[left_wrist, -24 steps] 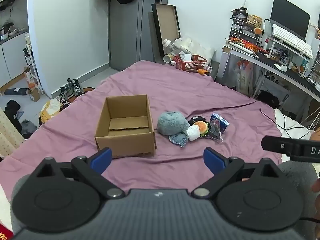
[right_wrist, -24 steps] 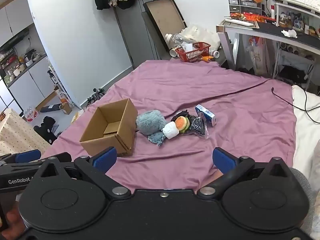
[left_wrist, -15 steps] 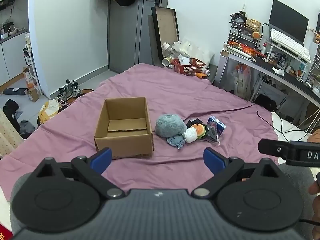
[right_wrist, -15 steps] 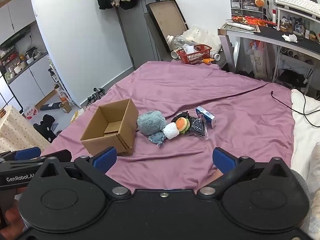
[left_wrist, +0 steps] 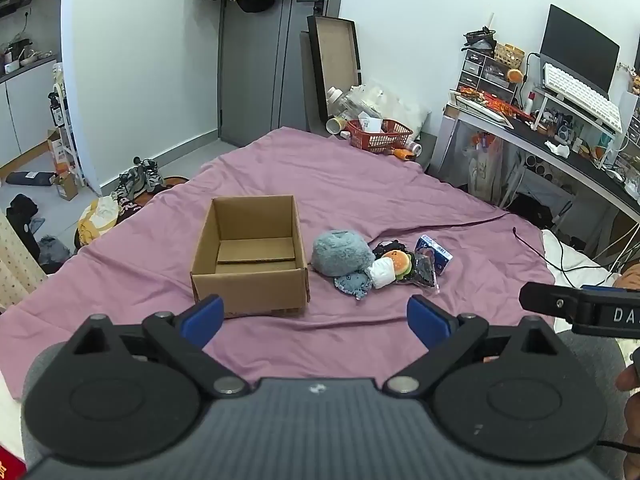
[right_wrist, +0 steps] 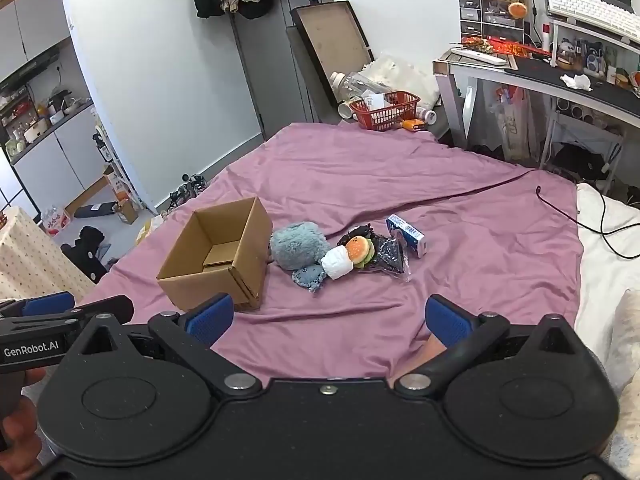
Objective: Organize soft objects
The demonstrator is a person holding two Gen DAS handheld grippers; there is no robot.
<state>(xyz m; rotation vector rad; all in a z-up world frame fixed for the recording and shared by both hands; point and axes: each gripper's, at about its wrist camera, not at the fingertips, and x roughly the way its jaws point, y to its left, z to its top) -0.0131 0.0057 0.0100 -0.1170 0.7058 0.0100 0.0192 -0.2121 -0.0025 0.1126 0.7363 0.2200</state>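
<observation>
An open, empty cardboard box [left_wrist: 250, 256] [right_wrist: 218, 258] stands on the purple bedsheet [left_wrist: 360, 184]. Right of it lies a pile: a fluffy grey-blue plush [left_wrist: 342, 256] [right_wrist: 298, 246], a small blue plush [left_wrist: 354, 284], a white soft roll [left_wrist: 382, 274] [right_wrist: 338, 264], a burger plush [left_wrist: 398, 262] [right_wrist: 358, 250], a dark plastic-wrapped item [left_wrist: 426, 272] and a blue-white carton [left_wrist: 436, 254] [right_wrist: 406, 234]. My left gripper [left_wrist: 314, 316] is open and empty, held near the box's front. My right gripper [right_wrist: 328, 318] is open and empty, held back from the pile.
A red basket [left_wrist: 380, 136] with bottles sits past the bed's far edge. A desk [left_wrist: 560, 152] with keyboard and monitor stands at right. Shoes and bags [left_wrist: 136, 180] lie on the floor at left. A black cable [right_wrist: 560, 204] crosses the sheet's right side.
Both grippers drew back and rose slightly, so the box and pile look a little farther away. Both stayed open. Nothing on the bed moved.
</observation>
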